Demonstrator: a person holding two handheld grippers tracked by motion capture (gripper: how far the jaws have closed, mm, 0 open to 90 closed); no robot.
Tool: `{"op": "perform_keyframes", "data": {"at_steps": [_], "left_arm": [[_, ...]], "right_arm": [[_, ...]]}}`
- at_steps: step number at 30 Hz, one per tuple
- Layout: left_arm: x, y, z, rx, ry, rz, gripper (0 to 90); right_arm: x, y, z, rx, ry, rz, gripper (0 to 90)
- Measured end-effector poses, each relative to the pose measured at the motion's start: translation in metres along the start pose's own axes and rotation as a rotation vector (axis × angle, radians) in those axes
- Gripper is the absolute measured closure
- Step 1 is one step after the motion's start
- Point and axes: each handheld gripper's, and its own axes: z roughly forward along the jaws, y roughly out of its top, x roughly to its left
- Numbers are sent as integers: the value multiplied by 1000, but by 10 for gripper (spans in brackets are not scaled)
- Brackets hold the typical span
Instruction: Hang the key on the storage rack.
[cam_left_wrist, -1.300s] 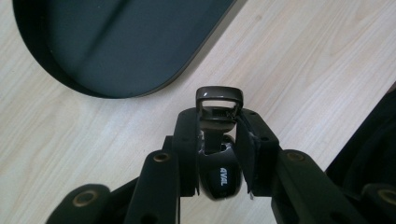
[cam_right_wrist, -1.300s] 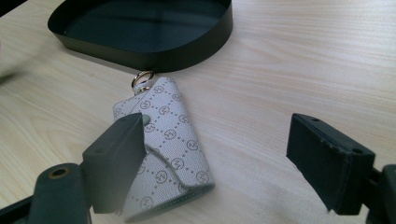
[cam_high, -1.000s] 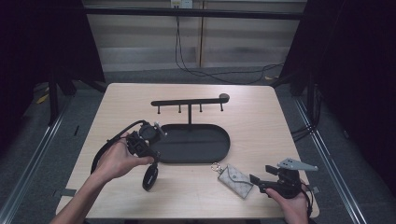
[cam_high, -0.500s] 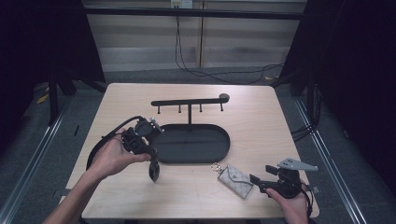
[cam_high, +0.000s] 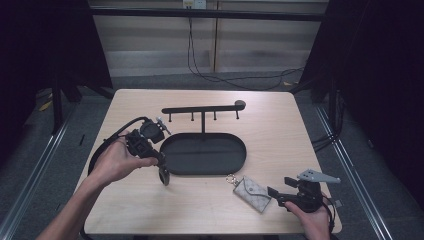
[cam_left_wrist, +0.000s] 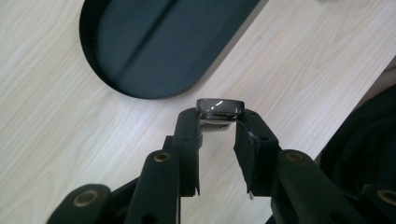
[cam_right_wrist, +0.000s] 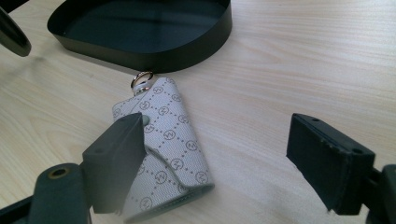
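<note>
Grey key pouch (cam_right_wrist: 163, 154) monogrammed, right gripper (cam_right_wrist: 224, 154) wide beside it

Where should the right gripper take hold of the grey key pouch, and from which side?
Grip the key pouch across its narrow width, near the middle of its flat body, probably coming down from above. It lies flat on the table, its ring pointing toward the black tray, and the open right gripper stands wider than it.

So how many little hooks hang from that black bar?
4 pegs under the rack bar: two left of its post, two right. None looks hidden.
</note>
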Motion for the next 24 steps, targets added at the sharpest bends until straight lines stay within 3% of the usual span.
{"op": "perform_keyframes", "data": {"at_steps": [13,24], "left_arm": [[9,14,-9,47,-8,-19,709],[21,25,-20,53,4,-56,709]], "right_arm": [[0,0,0,0,1,-1,192],[0,0,0,2,1,-2,192]]}}
